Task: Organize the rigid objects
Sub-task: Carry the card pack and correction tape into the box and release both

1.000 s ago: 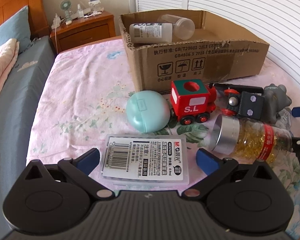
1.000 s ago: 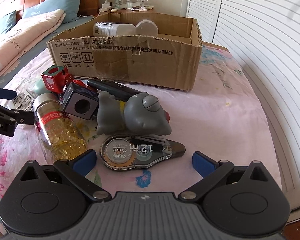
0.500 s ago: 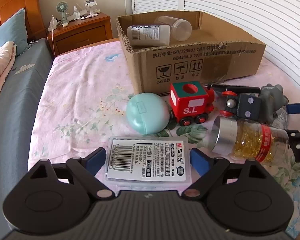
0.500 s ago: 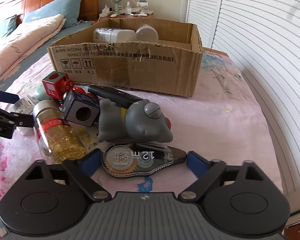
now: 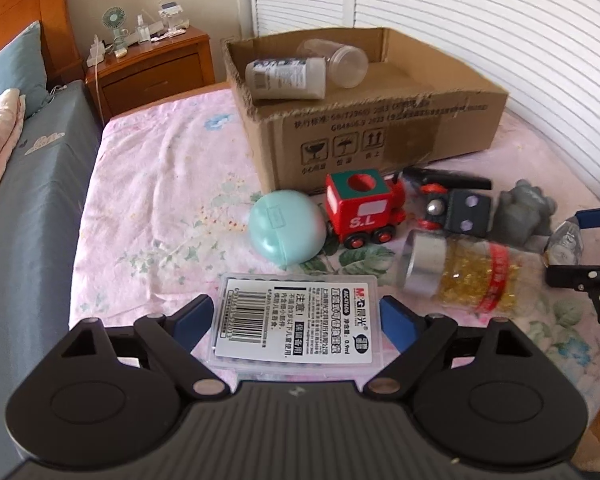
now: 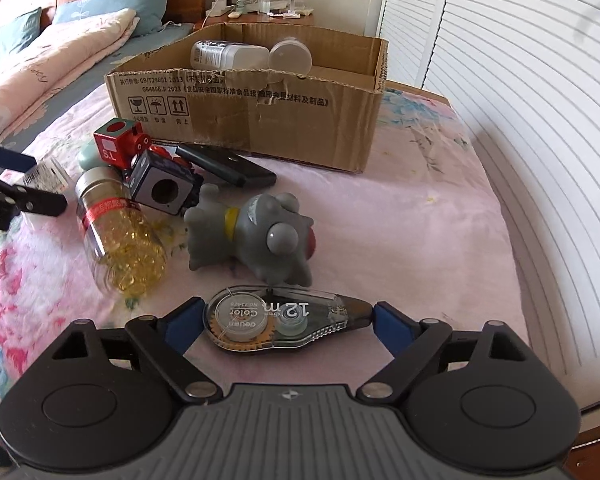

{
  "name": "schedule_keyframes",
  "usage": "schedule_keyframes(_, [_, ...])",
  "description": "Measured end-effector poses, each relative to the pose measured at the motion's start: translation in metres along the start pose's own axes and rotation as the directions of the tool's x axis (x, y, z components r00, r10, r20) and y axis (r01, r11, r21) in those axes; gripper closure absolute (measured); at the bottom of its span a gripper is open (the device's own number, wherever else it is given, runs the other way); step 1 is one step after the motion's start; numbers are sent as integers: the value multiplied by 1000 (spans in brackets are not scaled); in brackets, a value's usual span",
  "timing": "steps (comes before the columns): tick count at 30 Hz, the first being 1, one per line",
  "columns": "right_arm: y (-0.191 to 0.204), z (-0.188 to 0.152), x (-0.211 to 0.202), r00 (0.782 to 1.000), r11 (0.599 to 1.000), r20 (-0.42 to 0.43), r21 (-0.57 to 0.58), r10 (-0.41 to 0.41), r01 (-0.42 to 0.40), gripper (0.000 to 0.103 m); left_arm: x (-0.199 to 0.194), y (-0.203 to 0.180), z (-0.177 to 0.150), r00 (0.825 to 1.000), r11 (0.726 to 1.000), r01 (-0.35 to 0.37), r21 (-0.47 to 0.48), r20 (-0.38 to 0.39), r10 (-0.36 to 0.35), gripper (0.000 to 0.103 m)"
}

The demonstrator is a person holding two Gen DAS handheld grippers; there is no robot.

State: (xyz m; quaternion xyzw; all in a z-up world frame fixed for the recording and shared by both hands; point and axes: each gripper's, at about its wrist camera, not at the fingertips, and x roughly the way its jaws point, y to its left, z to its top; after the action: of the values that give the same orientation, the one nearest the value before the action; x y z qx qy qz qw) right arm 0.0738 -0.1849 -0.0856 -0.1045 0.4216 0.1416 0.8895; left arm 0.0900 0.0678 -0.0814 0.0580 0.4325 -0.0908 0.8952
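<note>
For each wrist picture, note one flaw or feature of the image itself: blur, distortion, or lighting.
Left wrist view: fisheye bends the louvred doors into arcs; the mint round case and red toy train look slightly soft, while the label on the clear plastic case stays readable. Right wrist view: the slats curve likewise; daylight is bright and even, with soft shadows under the grey toy.

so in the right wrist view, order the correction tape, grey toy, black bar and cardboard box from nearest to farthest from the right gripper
1. correction tape: between the right gripper fingers, pads against both ends.
2. grey toy: lying on its side just beyond the tape.
3. black bar: farther back, left of centre, in front of the box.
4. cardboard box: farthest, at the back of the bedspread.
</note>
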Motion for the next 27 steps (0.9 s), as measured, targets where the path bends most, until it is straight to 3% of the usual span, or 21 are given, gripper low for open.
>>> schedule_keyframes(6, [-9, 4, -16, 1000, 1000, 19, -4, 4, -4, 10, -26, -4, 23, 998, 999, 37, 32, 40, -38, 15])
schedule_keyframes(13, [-14, 20, -32, 997, 1000, 80, -22, 9, -8, 10, -34, -13, 75, 991, 996, 62, 57, 113, -68, 14])
schedule_keyframes(20, [-15, 33, -40, 993, 999, 118, -44, 4, 1, 10, -5, -11, 125, 990, 999, 42, 21, 135, -44, 14])
schedule_keyframes(23, [-16, 36, -42, 992, 999, 125, -49, 2, 5, 10, 10, -11, 136, 989, 1000, 4, 0, 151, -4, 14])
schedule_keyframes(27, [-16, 41, -45, 991, 999, 134, -54, 4, 3, 10, 20, -9, 135, 987, 999, -35, -36, 157, 40, 5])
